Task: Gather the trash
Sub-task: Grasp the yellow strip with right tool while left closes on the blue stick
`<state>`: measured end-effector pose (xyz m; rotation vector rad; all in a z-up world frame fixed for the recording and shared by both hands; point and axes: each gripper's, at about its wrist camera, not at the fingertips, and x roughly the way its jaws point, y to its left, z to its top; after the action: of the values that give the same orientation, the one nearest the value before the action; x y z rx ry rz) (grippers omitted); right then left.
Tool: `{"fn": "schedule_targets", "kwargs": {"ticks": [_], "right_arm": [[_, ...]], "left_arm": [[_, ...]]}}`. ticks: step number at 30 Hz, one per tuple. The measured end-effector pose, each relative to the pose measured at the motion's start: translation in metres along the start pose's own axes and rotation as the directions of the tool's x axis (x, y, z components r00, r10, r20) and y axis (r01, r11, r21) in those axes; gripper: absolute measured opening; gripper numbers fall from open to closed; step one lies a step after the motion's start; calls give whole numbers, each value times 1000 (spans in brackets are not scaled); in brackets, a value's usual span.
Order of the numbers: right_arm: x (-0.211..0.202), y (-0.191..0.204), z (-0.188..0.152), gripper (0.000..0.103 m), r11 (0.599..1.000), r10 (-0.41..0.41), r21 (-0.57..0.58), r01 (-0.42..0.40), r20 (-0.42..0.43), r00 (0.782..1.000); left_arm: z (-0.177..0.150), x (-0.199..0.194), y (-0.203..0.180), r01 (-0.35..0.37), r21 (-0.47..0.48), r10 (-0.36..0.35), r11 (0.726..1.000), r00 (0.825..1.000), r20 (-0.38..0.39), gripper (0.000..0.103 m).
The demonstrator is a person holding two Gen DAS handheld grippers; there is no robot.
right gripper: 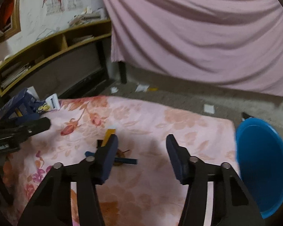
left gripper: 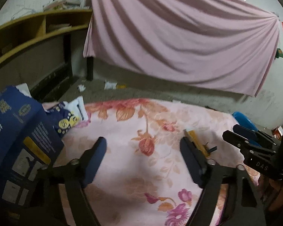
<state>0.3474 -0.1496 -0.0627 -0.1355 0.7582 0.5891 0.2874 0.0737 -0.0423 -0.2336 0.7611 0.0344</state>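
1. Trouble looked most likely at the scraps: a yellow strip, a blue strip and a brownish bit lay flat on the floral blanket, just ahead of and partly behind the right gripper's left finger. Pinching thin pieces on soft cloth could catch the blanket too, or push the strips aside.
2. Both grippers were wide open and held nothing. The left gripper hovered over bare blanket, with the same yellow strip just past its right finger.
3. Off to the right gripper's right stood a blue bin at the blanket's edge; a careless swing could knock it.
4. To the left gripper's left lay a blue carton and a wrapper.
5. Ahead was a grey floor with paper bits, a pink drape and a wooden shelf.
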Motion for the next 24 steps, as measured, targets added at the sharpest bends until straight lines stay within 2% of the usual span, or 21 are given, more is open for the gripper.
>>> {"fn": "schedule_targets", "kwargs": {"ticks": [4,8,12,13,15,24], "right_arm": [[14,15,3,36,998,42,-36,-44,-53,998],[28,27,3,32,994,79,-65,-87,-115,990],[41,31,0,27,988,124,-64,-139,-195,973],[40,30,1,25,987,131,-61,-146,-198,971],[39,27,1,13,987,139,-49,-151,-199,970],[21,3,-6,12,993,114,4,-115,-149,982]], "left_arm": [[-1,8,2,-5,-15,4,1000,999,-45,61],[-1,12,5,-9,-30,7,999,998,-68,60],[0,13,8,-16,-44,13,999,997,-77,60],[0,13,8,-11,-44,8,999,997,-81,60],[1,14,8,-2,-37,-1,999,996,-89,60],[-1,21,-10,79,22,-76,997,989,-127,60]]}}
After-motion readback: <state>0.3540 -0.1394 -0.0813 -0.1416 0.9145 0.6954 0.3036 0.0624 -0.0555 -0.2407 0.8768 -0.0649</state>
